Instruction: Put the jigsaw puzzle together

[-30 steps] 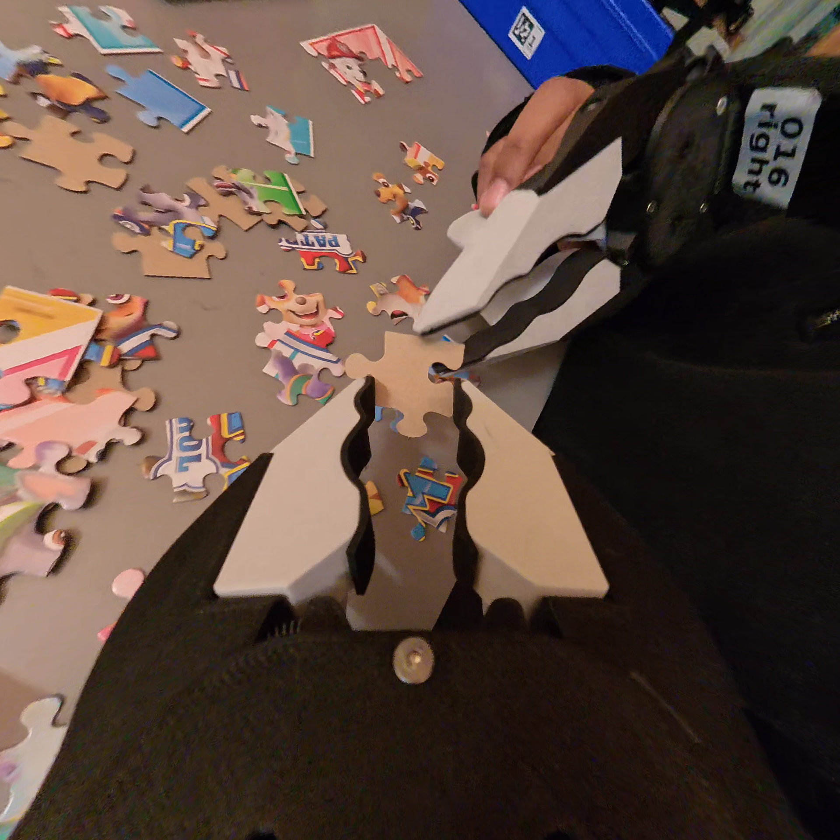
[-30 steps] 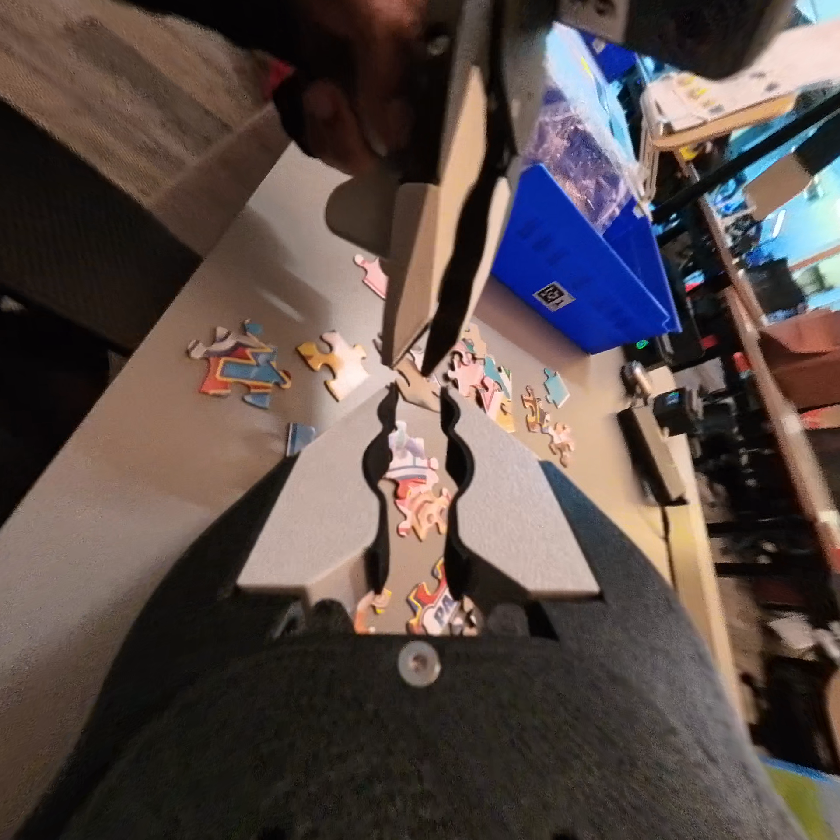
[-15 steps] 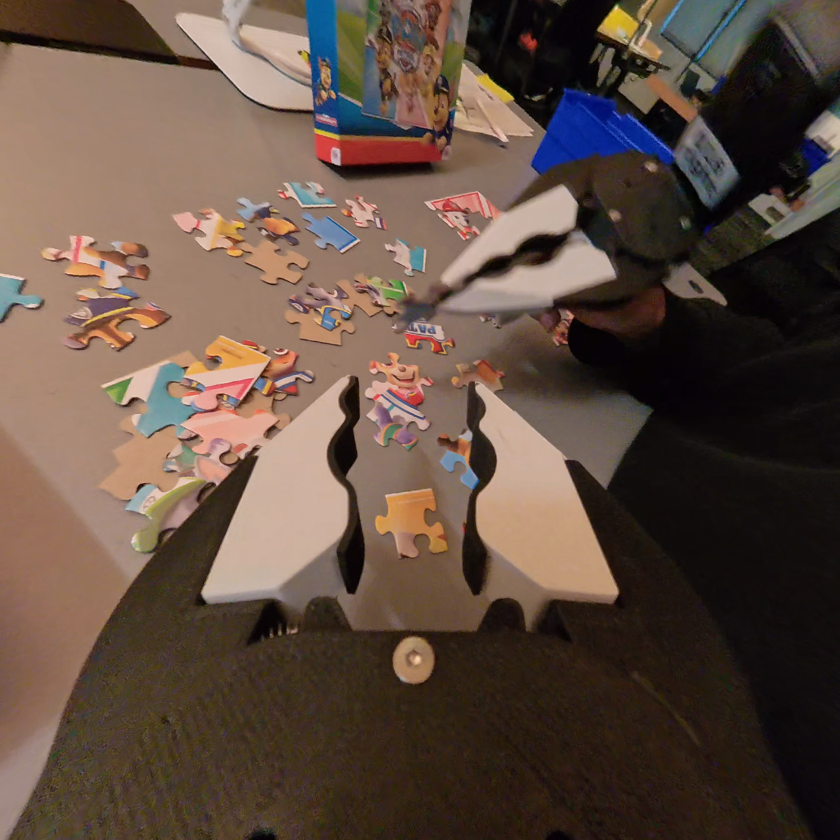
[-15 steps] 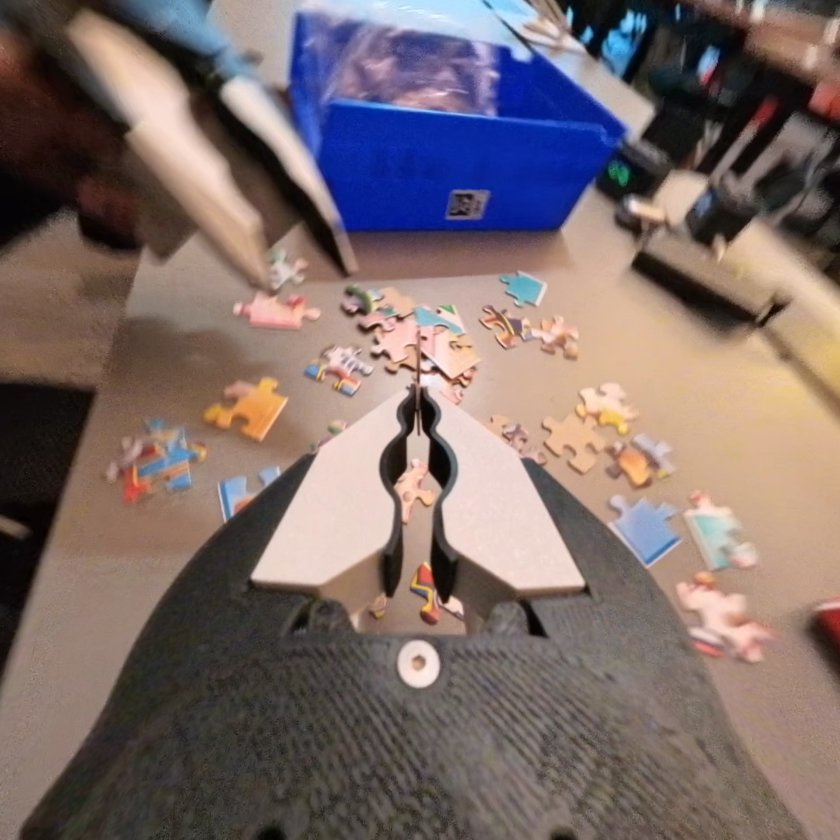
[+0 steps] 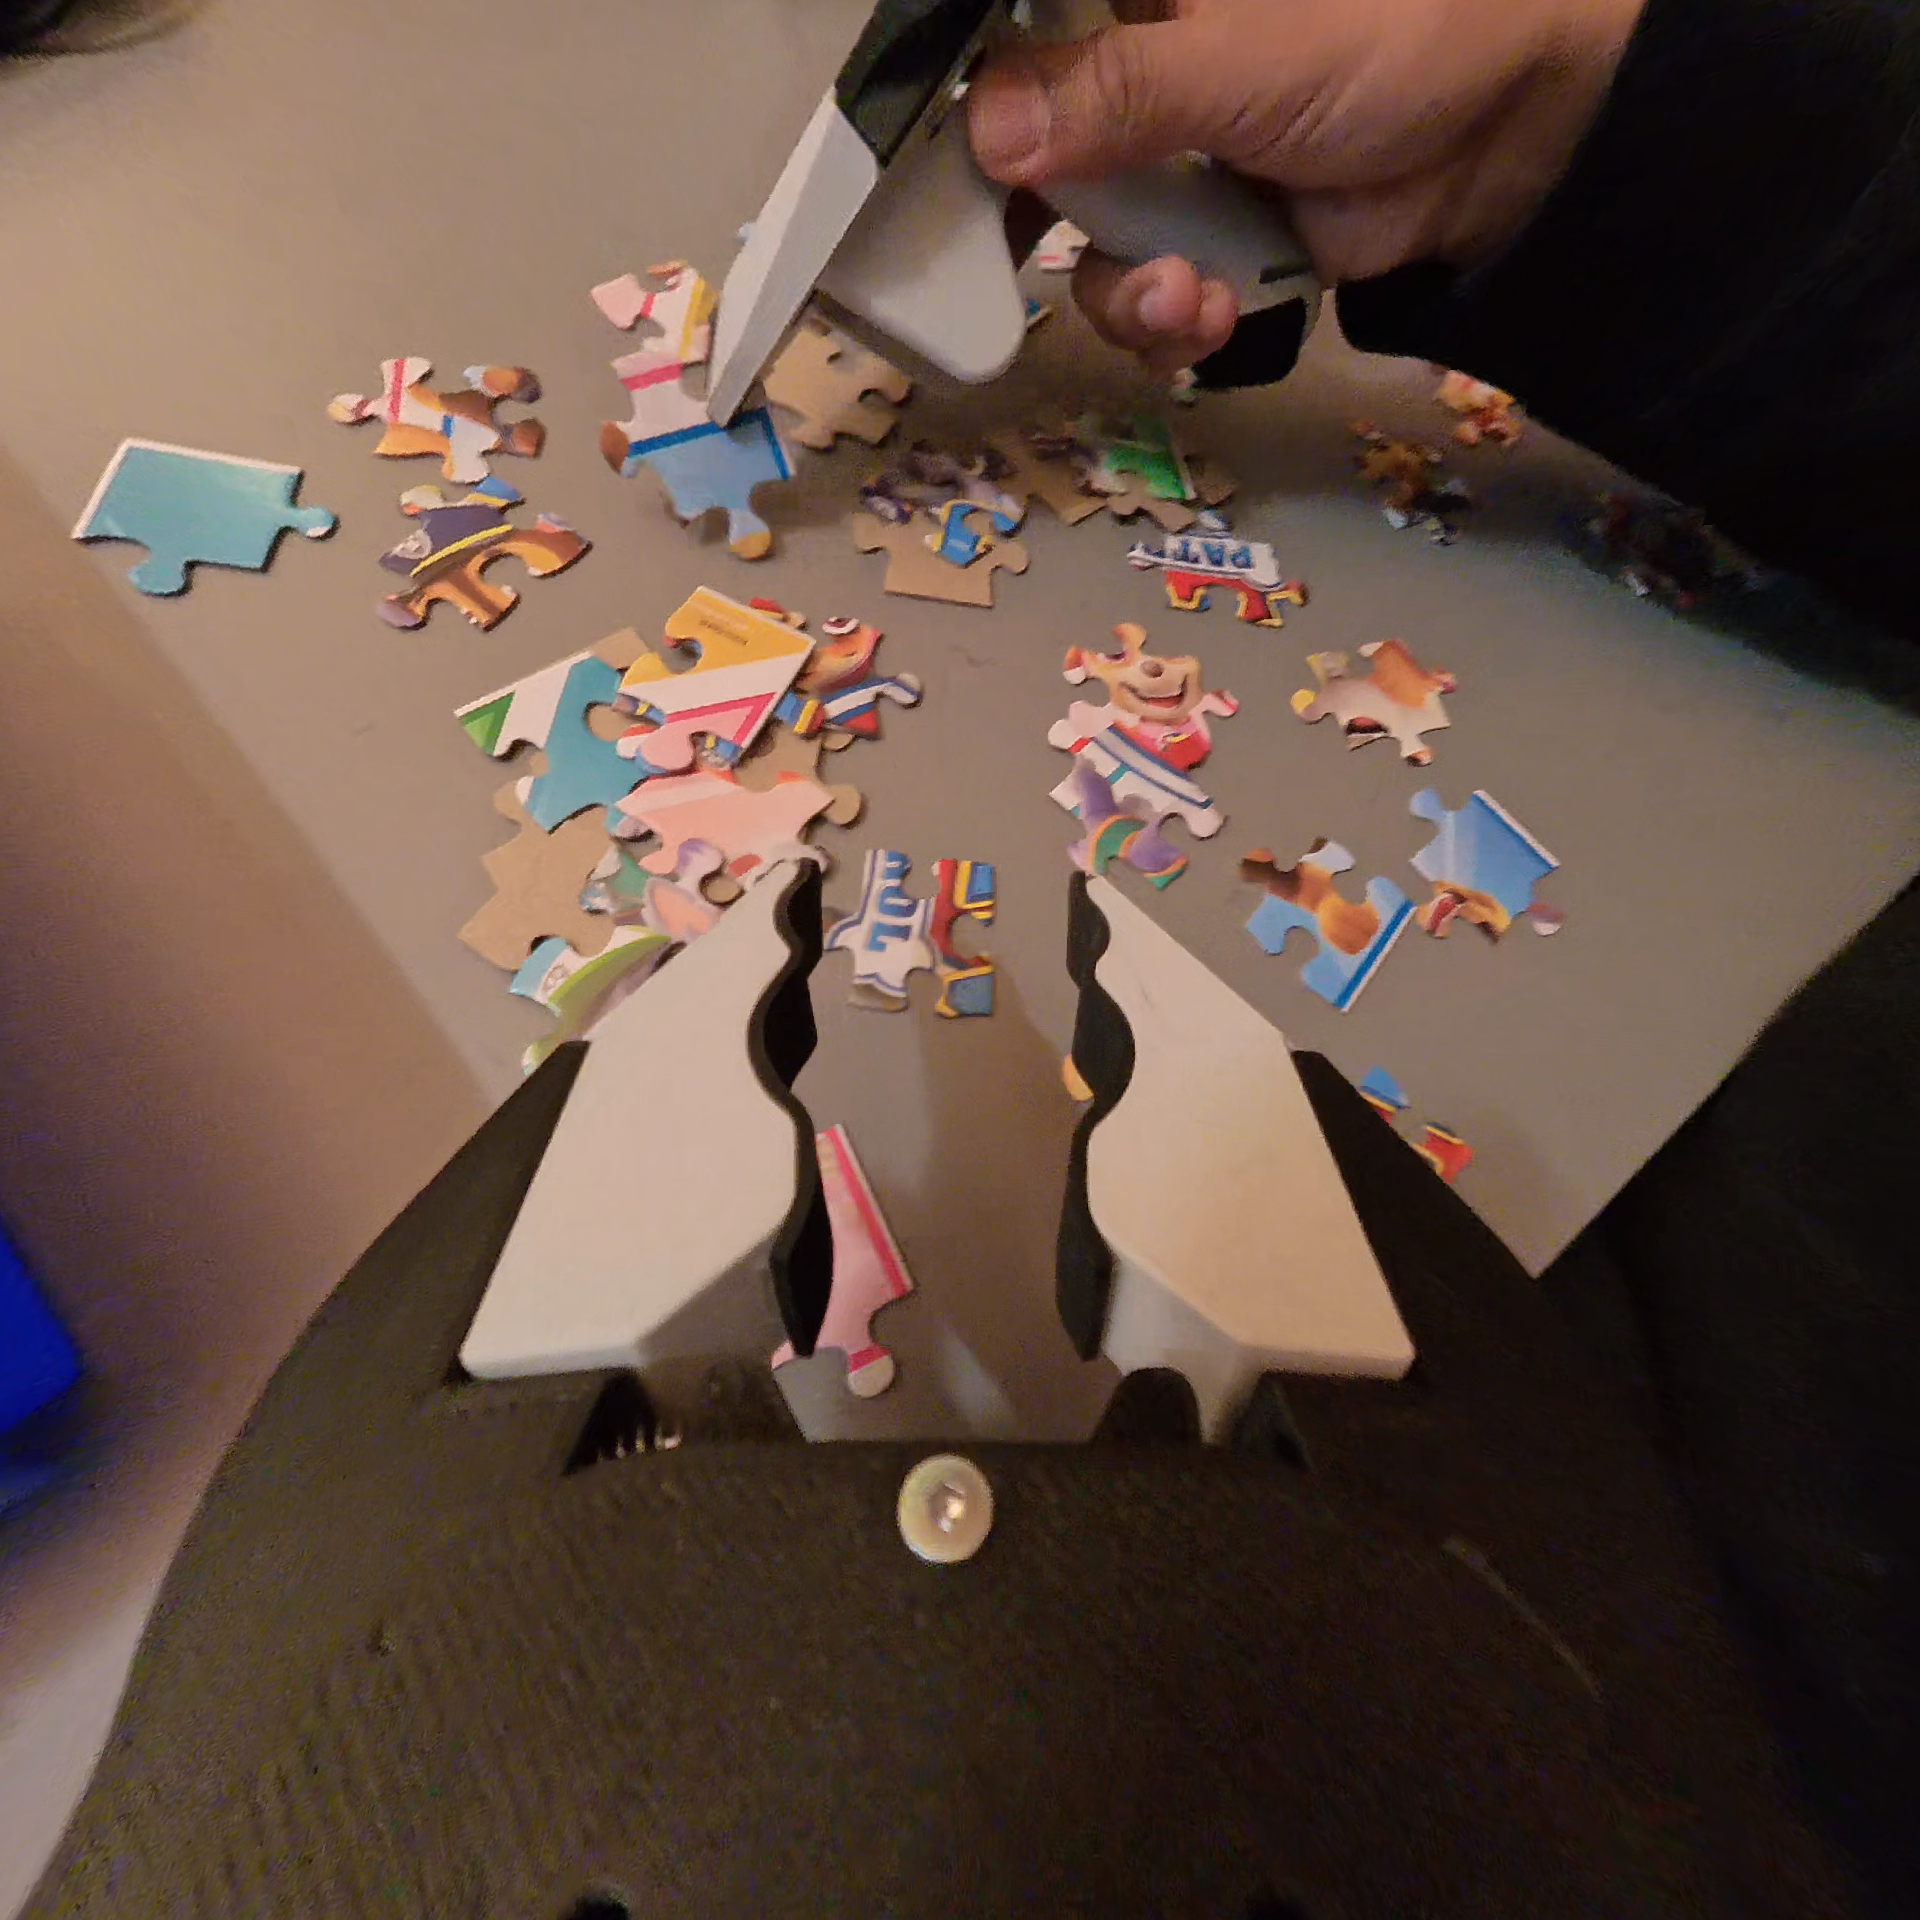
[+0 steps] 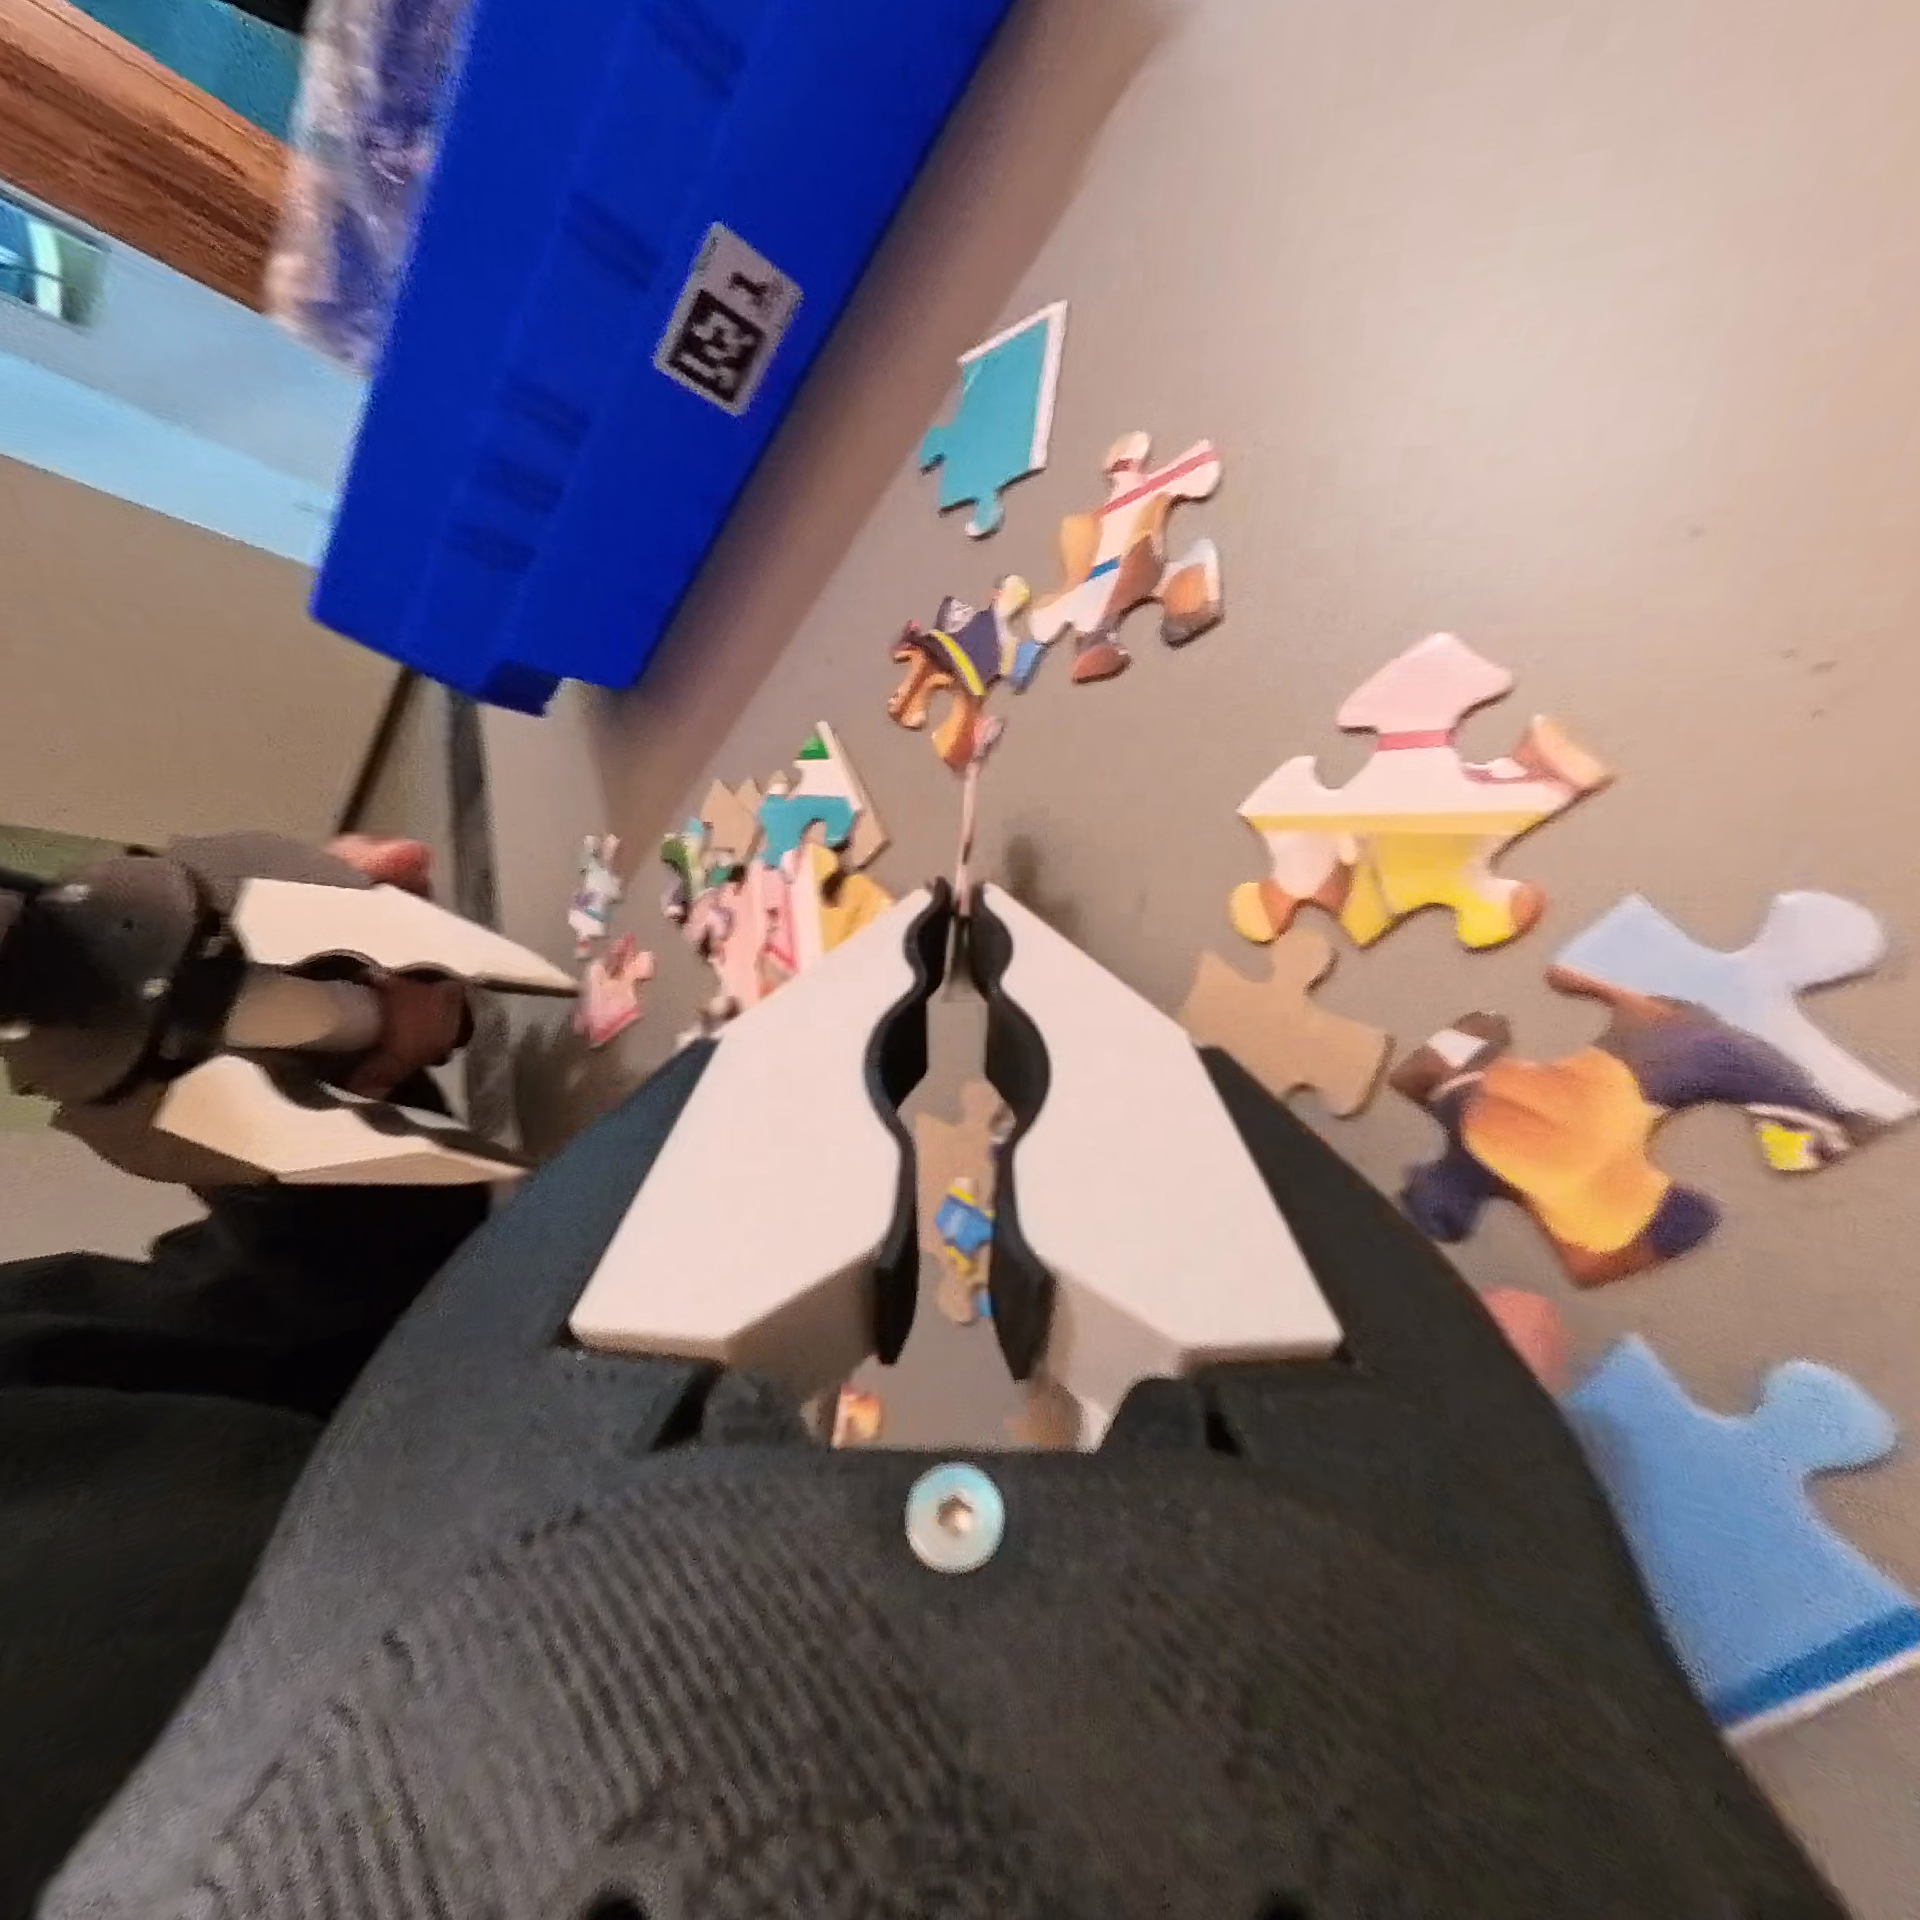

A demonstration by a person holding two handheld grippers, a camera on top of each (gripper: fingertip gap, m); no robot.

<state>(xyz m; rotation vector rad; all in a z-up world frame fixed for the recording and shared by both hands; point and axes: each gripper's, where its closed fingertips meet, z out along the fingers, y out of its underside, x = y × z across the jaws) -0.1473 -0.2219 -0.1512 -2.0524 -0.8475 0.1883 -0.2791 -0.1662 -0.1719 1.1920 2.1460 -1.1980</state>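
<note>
My left gripper (image 5: 940, 894) is open and holds nothing. It hovers over the grey table (image 5: 312, 260), above a loose puzzle piece with blue, white and red print (image 5: 920, 935). My right gripper (image 6: 961, 899) is shut on a thin puzzle piece seen edge-on (image 6: 968, 831). In the left wrist view the right gripper (image 5: 732, 400) points down with this blue and white piece (image 5: 717, 478) hanging from its tip, just above the table among other pieces. The left gripper also shows in the right wrist view (image 6: 540, 1070), jaws apart.
Many puzzle pieces lie scattered on the table, some face down, with a pile (image 5: 665, 748) left of my left gripper. A blue bin (image 6: 582, 364) stands beyond the pieces. A hand (image 5: 1299, 135) grips the right gripper. The table's corner (image 5: 1538, 1262) is near right. Tip to tip, the grippers are about 15 cm apart.
A second ago my left gripper held a cardboard-backed piece while the right closed on it. The left opened and let go, the right shut on the piece and carried it away over the farther pieces.
</note>
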